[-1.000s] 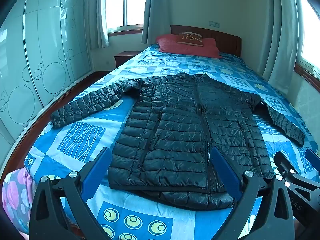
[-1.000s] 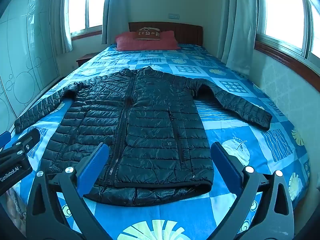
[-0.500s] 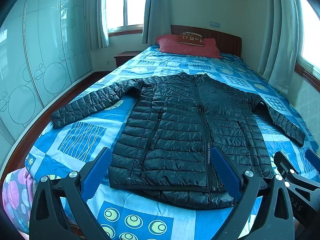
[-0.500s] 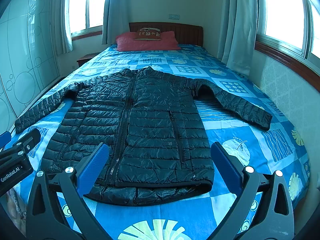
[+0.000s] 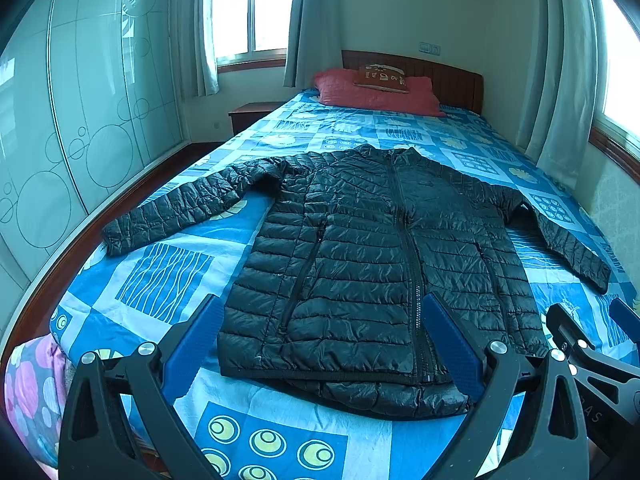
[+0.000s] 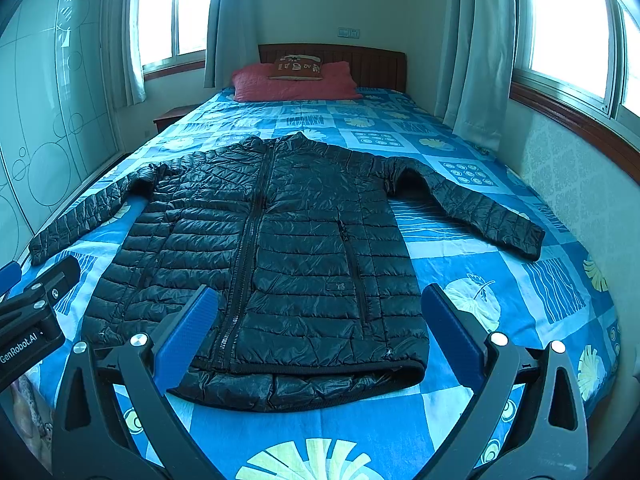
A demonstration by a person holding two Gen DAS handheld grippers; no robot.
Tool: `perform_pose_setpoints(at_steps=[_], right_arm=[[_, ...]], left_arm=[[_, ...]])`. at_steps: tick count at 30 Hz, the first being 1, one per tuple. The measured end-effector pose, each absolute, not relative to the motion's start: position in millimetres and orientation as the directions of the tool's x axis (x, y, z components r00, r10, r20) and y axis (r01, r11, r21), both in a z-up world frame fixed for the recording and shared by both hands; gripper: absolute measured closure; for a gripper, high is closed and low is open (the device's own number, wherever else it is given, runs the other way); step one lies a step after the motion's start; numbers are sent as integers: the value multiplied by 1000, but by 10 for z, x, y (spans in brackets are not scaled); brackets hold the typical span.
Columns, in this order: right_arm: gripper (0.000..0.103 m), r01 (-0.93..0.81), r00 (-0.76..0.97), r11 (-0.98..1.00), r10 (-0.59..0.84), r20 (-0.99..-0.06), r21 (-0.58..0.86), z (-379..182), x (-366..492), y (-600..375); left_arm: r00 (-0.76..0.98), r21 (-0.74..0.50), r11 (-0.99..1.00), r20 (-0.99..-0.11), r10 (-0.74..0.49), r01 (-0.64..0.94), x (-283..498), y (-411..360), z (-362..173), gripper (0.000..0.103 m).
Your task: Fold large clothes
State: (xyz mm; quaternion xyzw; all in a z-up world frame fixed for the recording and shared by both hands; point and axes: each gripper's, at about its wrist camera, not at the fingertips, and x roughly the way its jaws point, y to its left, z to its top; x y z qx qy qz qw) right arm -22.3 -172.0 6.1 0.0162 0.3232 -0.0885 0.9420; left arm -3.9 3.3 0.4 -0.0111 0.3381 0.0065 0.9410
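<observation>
A black quilted puffer jacket point(image 5: 368, 248) point(image 6: 280, 248) lies flat and zipped on the blue patterned bed point(image 5: 160, 276) point(image 6: 520, 300), collar toward the headboard, both sleeves spread out to the sides. My left gripper point(image 5: 320, 320) hovers open above the hem near the foot of the bed, nothing between its blue pads point(image 5: 192, 344). My right gripper point(image 6: 316, 312) is open too, over the hem's right half, its blue pads point(image 6: 452, 328) clear of the fabric. Each gripper shows at the edge of the other's view.
A red pillow point(image 5: 372, 92) point(image 6: 292, 80) with a small brown cushion rests against the wooden headboard. A glass-fronted wardrobe point(image 5: 80, 120) runs along the left, a nightstand point(image 5: 252, 114) stands beside the bed, curtains and windows line the right wall point(image 6: 560, 148). A floral cloth point(image 5: 28, 392) hangs at the bed's near left corner.
Both views have tilted very slightly; the jacket and both open grippers stay as they were.
</observation>
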Motion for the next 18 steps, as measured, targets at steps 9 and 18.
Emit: perform_pose_setpoints(at_steps=[9,18], right_arm=[[2,177,777,984,-156,-610,-27,73,-209,-1726],[2,177,775,984,-158,-612,-29,68,-207,-1725]], left_arm=[[774,-16,1000,-634,5,-19,-31,26,10,5],[770,-16,1000,-638,2,-16,-2,-1,18,5]])
